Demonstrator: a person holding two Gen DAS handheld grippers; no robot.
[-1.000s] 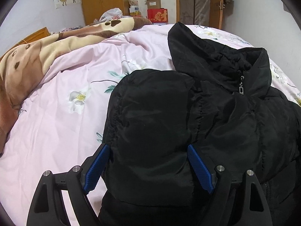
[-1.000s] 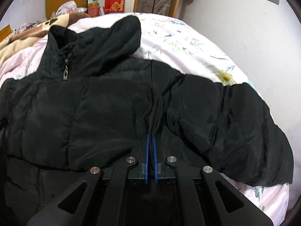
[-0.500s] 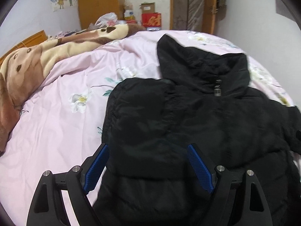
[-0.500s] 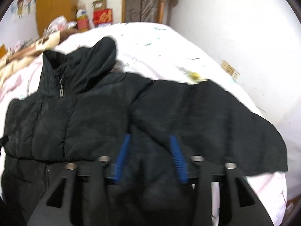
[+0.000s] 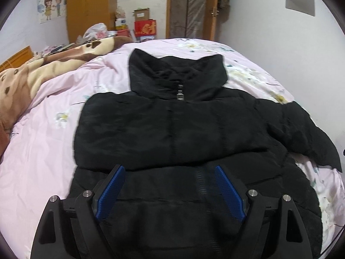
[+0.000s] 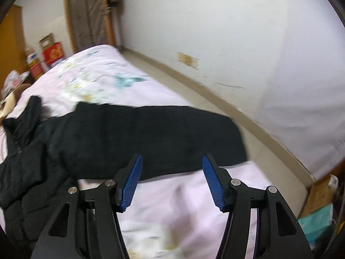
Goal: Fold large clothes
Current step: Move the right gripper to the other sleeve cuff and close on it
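Note:
A black puffer jacket (image 5: 172, 129) lies front up on the pink floral bed, collar away from me, zipper pull (image 5: 180, 95) at the neck. Its left sleeve is folded across the chest; its right sleeve (image 5: 301, 129) stretches out toward the bed's right edge. My left gripper (image 5: 170, 185) hovers open above the jacket's lower front with nothing between its blue pads. In the right wrist view the outstretched sleeve (image 6: 161, 133) lies across the bed, and my right gripper (image 6: 172, 179) hangs over the sheet just short of it, jaws opening and empty.
A brown and cream blanket (image 5: 43, 71) is bunched at the bed's far left. Boxes and bags (image 5: 142, 26) stand by the wardrobe and door beyond the bed. A white wall (image 6: 237, 43) and a strip of floor (image 6: 215, 95) run along the bed's right edge.
My right gripper let go of the jacket fabric, opened, and swung right to the outstretched sleeve. My left gripper pulled back and rose, staying open, so the whole jacket now shows.

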